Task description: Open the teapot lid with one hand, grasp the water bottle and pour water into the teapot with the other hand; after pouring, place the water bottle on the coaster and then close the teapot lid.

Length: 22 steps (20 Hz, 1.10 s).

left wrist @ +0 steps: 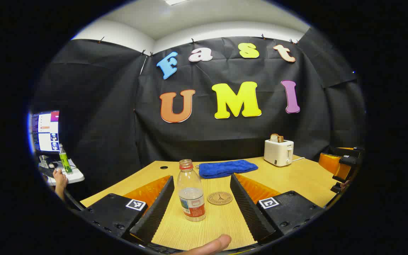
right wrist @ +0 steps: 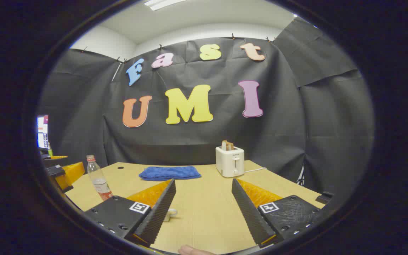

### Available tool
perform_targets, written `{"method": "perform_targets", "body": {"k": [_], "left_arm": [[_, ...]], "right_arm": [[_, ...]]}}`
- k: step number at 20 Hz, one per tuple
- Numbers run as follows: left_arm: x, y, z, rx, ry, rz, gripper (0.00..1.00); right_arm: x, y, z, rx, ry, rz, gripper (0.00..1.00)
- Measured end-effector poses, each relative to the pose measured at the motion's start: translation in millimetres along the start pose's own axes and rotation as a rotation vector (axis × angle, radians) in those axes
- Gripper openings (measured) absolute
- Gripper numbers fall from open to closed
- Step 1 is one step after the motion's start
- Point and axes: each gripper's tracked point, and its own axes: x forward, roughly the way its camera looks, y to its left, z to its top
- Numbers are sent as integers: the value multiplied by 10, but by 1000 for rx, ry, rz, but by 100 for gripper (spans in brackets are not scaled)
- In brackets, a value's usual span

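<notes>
In the left gripper view a clear water bottle [left wrist: 191, 191] with a red cap and red label stands upright on the wooden table [left wrist: 306, 177]. It sits between the fingers of my left gripper [left wrist: 201, 176], which is open and apart from it. A round brown coaster [left wrist: 220, 198] lies just right of the bottle. In the right gripper view my right gripper [right wrist: 203, 181] is open over bare table. The bottle [right wrist: 97, 179] stands far to its left. A small white curved piece [right wrist: 171, 213] peeks out beside its left finger; I cannot tell what it is.
A folded blue towel [left wrist: 227, 168] lies behind the bottle and a white toaster [left wrist: 278, 152] with bread stands at the back right. The other gripper [left wrist: 338, 164] shows at the right edge. A monitor [left wrist: 44, 131], a green bottle [left wrist: 64, 161] and a person's hand [left wrist: 60, 177] are at far left.
</notes>
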Motion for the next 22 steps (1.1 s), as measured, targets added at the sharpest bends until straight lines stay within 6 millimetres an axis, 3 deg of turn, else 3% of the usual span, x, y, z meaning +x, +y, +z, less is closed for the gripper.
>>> {"method": "perform_targets", "body": {"k": [3, 6, 13, 17, 22], "left_arm": [[21, 205, -20, -9, 4, 31, 99], [53, 222, -79, -19, 23, 21, 100], [110, 336, -193, 3, 55, 50, 100], [130, 290, -214, -19, 63, 30, 100], [158, 290, -333, -2, 96, 33, 99]], "right_arm": [[13, 63, -137, -27, 31, -3, 95], [14, 116, -272, -46, 65, 7, 95], [56, 123, -364, -53, 86, 5, 94], [118, 167, -454, -52, 105, 14, 94], [327, 397, -687, -60, 120, 71, 94]]}}
